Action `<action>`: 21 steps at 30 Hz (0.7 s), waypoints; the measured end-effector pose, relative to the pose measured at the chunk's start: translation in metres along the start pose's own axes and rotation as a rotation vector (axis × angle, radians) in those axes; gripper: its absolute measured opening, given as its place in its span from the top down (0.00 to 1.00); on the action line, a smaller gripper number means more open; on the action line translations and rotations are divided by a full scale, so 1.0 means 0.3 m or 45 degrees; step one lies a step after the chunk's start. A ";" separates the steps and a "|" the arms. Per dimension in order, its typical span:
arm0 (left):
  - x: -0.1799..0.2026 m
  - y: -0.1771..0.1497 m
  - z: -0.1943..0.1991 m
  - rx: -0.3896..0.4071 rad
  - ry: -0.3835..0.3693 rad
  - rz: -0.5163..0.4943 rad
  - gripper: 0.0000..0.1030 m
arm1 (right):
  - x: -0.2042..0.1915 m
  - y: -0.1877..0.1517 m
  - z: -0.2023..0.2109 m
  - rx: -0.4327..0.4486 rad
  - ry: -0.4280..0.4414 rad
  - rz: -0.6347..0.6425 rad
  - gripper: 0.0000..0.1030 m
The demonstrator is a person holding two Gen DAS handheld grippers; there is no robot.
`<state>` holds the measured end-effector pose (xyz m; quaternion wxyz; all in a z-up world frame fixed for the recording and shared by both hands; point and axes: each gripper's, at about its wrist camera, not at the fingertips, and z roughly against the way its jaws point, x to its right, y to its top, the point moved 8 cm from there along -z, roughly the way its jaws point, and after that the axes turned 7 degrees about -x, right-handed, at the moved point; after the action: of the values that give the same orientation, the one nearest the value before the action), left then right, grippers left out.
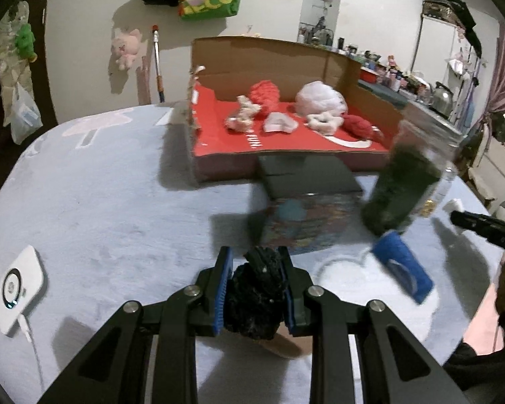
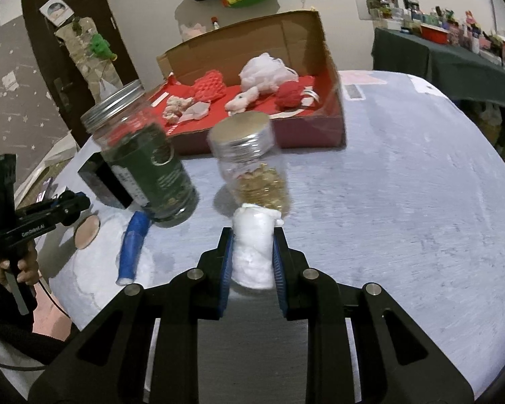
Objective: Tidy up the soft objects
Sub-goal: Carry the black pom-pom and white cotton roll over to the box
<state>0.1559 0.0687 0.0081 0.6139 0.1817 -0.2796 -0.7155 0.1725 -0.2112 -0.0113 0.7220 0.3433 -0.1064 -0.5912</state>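
My left gripper is clamped on a black fuzzy ball above the table; my right gripper squeezes a white soft roll, just before the gold-filled jar, short of the cardboard box.

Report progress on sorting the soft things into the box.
Done: several soft items, red, white and pink, already lie in the cardboard box. In hand: left gripper clamps a black fuzzy piece; right gripper clamps a white soft roll. Left: box both, then perhaps the blue roll on the table.
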 end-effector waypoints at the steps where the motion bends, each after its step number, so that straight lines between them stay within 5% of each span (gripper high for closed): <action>1: -0.009 0.002 -0.003 -0.001 0.005 0.000 0.73 | 0.010 0.003 -0.001 -0.003 -0.006 -0.005 0.80; 21: -0.122 0.120 -0.093 -0.039 -0.044 -0.015 0.73 | 0.116 0.140 -0.022 -0.015 -0.105 0.054 0.80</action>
<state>0.2072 0.0963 0.0057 0.6075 0.1617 -0.2779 -0.7264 0.2189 -0.2383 0.0011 0.7315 0.3120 -0.1397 -0.5900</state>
